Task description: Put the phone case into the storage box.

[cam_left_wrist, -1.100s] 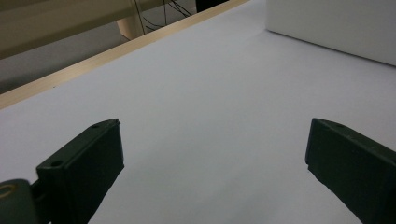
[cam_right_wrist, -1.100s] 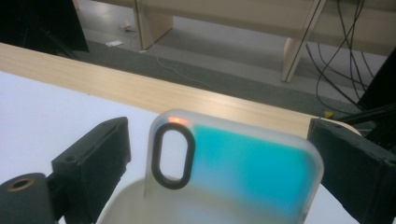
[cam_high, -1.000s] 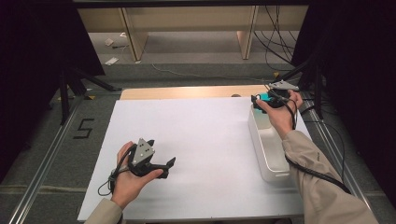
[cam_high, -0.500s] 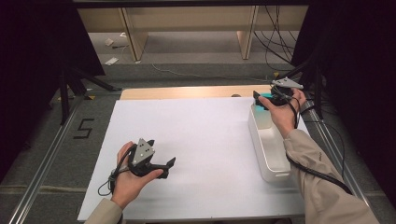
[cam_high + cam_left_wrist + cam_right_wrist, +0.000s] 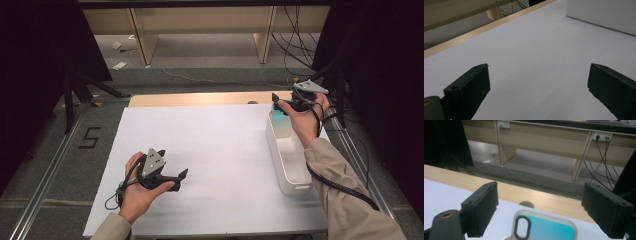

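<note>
High view: the right gripper (image 5: 278, 103) hangs over the far end of the white bin (image 5: 295, 181) by the table's (image 5: 225, 145) right edge, with a teal phone case (image 5: 281, 119) standing in that end just beneath it. The left gripper (image 5: 181, 178) rests near the front edge, well apart.

Left gripper view: its jaws are spread wide over bare white table.

Right gripper view: the jaws have just been closing, yet stand apart; the case (image 5: 546, 227) sits below and between them, untouched.
</note>
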A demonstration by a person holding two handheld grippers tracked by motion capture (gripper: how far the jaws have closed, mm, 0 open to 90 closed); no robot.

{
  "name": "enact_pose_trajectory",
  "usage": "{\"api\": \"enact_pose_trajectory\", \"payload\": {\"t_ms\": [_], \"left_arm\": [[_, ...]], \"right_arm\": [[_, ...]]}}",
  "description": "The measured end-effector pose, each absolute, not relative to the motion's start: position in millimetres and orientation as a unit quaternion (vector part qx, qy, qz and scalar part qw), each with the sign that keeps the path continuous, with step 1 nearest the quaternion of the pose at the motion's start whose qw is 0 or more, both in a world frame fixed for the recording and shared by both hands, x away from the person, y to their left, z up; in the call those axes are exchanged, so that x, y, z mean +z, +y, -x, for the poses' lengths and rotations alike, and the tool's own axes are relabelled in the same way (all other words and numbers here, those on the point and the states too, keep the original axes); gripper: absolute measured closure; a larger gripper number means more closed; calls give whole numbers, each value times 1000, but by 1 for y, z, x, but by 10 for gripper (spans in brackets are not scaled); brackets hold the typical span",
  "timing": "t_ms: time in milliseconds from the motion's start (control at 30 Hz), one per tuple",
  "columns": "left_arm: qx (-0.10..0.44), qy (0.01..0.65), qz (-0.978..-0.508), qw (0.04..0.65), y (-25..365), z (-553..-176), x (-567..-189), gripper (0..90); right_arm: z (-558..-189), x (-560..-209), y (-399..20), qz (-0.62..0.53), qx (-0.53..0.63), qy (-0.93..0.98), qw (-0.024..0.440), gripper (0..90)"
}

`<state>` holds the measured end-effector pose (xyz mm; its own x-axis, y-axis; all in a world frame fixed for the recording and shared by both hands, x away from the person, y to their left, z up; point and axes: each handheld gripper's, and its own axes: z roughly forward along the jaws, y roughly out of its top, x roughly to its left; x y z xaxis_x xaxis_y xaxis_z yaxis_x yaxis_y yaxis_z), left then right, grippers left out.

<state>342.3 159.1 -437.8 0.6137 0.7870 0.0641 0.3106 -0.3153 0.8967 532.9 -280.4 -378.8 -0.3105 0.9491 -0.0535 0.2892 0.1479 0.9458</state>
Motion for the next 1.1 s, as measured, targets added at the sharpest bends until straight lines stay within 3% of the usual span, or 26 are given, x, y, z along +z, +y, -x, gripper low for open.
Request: {"api": "enact_pose_trajectory", "payload": {"t_ms": [367,1100], "left_arm": [[256,358,-769,463,159,-342,-438,36],[256,359,-770,462,159,-342,-438,39]], "right_arm": [[-518,-370,-266,-437,478,686,333,197],[-483,-371,-229,-363,508,737,259,198]]}}
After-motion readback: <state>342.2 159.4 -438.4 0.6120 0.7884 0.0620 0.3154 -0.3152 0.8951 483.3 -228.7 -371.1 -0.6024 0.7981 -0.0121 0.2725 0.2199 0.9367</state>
